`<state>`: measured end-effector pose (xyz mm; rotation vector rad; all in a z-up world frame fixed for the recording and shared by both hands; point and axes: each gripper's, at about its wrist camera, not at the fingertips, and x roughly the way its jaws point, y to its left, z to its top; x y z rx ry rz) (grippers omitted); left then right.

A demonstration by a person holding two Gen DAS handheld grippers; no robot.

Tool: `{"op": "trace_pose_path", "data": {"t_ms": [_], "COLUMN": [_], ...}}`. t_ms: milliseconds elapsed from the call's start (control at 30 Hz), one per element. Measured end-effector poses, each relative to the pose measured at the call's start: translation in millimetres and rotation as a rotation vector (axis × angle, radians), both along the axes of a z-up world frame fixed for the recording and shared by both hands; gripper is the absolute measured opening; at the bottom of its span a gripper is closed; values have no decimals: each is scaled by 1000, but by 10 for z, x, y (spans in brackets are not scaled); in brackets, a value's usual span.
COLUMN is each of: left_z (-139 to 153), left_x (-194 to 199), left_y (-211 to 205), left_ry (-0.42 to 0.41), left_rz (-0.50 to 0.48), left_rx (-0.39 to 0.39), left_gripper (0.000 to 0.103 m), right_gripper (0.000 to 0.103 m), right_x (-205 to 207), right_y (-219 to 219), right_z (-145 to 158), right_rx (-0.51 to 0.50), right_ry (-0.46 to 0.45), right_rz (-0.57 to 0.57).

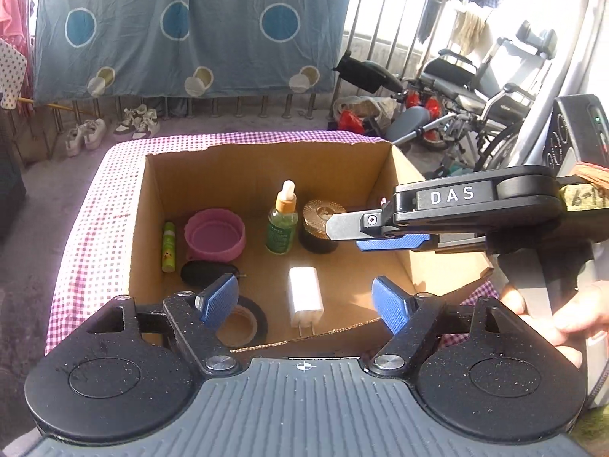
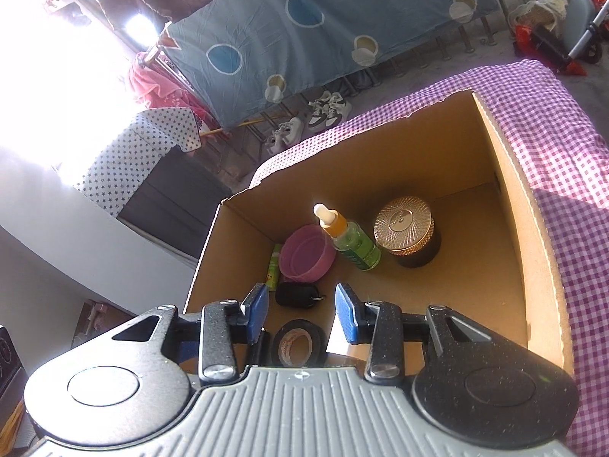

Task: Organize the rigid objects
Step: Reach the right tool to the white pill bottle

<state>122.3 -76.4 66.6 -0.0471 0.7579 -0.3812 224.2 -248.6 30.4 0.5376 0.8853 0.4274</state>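
A blue sheet point(image 1: 182, 30) printed with dark blue circles hangs over a metal railing point(image 1: 384, 26) at the back, and pairs of white sneakers point(image 1: 114, 127) stand on the grey floor point(image 1: 34, 190) beneath it. To the right, folded wheelchairs point(image 1: 475, 87) are parked beside the railing. Strong sunlight floods in, washing out one corner, and falls across the purple-checked cloth point(image 2: 563, 122) covering the surface.

In my left view my left pad hides part of the tape roll point(image 1: 243, 321) and the black fob point(image 1: 207, 272). My right gripper point(image 1: 344, 234) covers the gold-lidded jar's point(image 1: 318, 215) right side. Bottle point(image 1: 281, 228) label text — too small to read. In my right view the white charger point(image 2: 337, 337) is mostly hidden behind my right pad.
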Motion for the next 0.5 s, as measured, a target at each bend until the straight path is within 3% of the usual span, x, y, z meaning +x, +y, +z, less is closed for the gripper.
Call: {"op": "trace_pose_path", "data": {"t_ms": [133, 267, 500], "left_z": [162, 216, 23], "left_x": [-303, -524, -637], "left_y": [350, 670, 1106], "left_ry": [-102, -157, -134], "left_rz": [44, 94, 187], "left_rx": [-26, -10, -20], "left_gripper": [100, 102, 102], "right_gripper": [42, 44, 43], "right_x": [201, 425, 599], "right_y": [223, 491, 716], "right_z": [-107, -273, -522], "right_rx": [42, -4, -165], "right_ry": [121, 219, 345], "right_rz": [89, 132, 158]}}
